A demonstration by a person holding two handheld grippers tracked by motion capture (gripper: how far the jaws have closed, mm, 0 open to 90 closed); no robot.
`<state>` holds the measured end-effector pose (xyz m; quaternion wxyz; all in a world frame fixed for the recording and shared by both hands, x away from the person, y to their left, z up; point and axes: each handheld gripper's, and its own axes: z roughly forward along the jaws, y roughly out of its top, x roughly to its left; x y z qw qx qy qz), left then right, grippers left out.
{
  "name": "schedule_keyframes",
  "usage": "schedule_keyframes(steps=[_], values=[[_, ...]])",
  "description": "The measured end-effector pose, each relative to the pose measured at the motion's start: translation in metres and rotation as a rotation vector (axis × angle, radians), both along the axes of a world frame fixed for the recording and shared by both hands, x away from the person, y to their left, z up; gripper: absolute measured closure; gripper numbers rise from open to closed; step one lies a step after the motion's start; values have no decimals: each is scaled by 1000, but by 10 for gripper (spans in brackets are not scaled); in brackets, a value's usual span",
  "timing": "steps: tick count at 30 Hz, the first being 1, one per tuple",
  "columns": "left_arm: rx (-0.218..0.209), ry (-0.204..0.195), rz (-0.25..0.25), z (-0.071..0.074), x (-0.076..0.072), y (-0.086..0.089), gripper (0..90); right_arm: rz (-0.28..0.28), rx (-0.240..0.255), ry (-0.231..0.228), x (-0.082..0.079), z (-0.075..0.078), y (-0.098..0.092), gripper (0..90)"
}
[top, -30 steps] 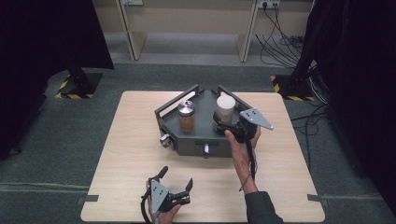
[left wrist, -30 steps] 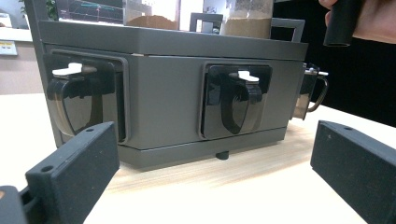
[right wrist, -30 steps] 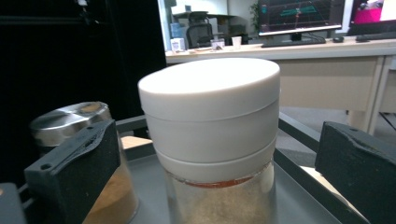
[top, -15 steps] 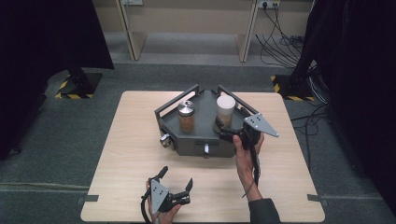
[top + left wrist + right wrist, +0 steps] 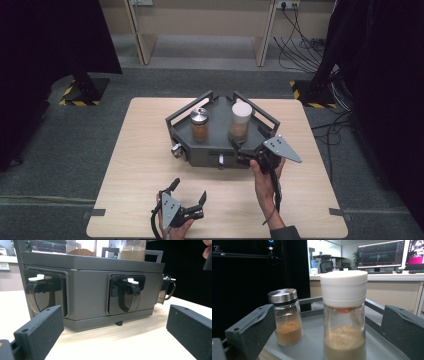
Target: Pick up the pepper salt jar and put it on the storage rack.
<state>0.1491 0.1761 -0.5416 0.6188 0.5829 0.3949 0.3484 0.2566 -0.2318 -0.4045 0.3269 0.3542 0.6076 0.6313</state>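
Table (image 5: 130,165): pale wood-grain top, rectangular, on which everything I work with stands.

Rack (image 5: 220,150): dark grey, matte, angular caddy set at the table's centre, with raised handle loops on its far edges and a flat tray top. From my left gripper view its front wall (image 5: 87,290) carries two glossy black scoop-shaped dispensers (image 5: 126,296) with white tabs, and a small clear cup with a wire handle (image 5: 166,291) at one corner.

White-capped jar (image 5: 240,121): clear glass cylinder with a broad, ribbed white plastic lid, standing upright on the right of the tray; in my right gripper view (image 5: 344,315) it is about one-third filled with a tan, grainy powder.

Metal-capped shaker (image 5: 199,124): smaller clear glass jar with a shiny steel lid, upright on the tray left of the white-capped jar and apart from it; it holds a darker orange-brown powder (image 5: 288,333) in its lower part.

Right gripper (image 5: 246,152): I hold it at the rack's near right corner, jaws spread wide, the white-capped jar between them but untouched.

Left gripper (image 5: 189,192): low near the table's front edge, well apart from the rack, jaws spread and grasping nothing
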Motion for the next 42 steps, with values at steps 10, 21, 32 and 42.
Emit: schedule_keyframes(steps=[10,21,32,42], values=[[0,1,0,0,0,0,5,5,-34,-10,-14,-11,-2,3],[-1,0,0,0,0,0,5,14,-51,-12,-27,-21,-7,3],[0,-1,-1,0,0,0,5,8,-76,-5,-40,-36,-11,3],[0,-1,0,0,0,0,5,8,-86,7,-52,-54,-14,3]])
